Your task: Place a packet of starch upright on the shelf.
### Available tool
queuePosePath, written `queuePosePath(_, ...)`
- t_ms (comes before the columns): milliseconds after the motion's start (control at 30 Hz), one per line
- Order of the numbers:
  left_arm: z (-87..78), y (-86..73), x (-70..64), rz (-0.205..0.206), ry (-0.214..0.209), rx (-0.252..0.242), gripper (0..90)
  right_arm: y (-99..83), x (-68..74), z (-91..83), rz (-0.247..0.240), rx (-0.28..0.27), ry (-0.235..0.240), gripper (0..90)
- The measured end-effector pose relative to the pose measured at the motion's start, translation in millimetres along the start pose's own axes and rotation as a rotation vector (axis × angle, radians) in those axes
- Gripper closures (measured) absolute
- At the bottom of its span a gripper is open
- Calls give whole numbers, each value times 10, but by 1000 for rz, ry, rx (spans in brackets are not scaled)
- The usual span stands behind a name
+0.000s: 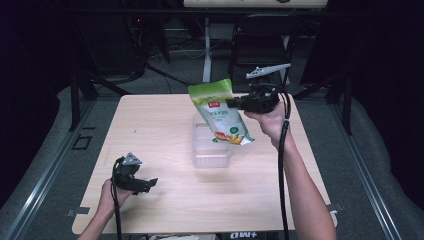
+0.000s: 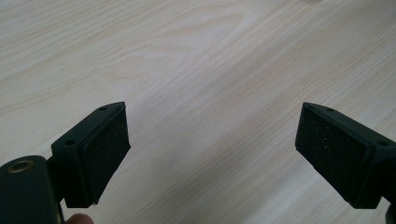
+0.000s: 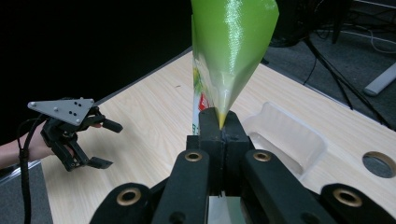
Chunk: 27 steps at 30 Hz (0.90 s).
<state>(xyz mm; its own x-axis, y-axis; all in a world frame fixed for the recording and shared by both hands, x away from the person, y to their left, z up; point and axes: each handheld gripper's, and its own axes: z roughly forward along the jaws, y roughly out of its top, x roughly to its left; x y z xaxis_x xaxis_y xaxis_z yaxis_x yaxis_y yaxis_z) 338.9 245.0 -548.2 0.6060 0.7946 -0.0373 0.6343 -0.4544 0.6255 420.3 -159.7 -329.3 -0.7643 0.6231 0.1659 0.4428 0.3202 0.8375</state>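
Pouch [image 1: 220,114] hangs pinched in the right gripper [image 1: 239,104] above the tub [image 1: 210,152] mid-desk; its label is unreadable. Left gripper [image 2: 212,154], jaws spread, hovers over bare desk [image 2: 187,56].

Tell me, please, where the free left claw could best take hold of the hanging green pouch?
Grip the green pouch by its flat lower end, coming from the left claw's side. The right claw already pinches one edge, and that end hangs free above the clear container.
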Motion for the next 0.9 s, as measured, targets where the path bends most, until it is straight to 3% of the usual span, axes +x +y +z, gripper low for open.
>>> queuePosePath(533,-3,-1,1,1,-4,-2,97,-26,70,423,-4,39,59,900)
queuePosePath(900,-1,1,-1,6,-3,0,97,-165,29,677,32,38,95,900)
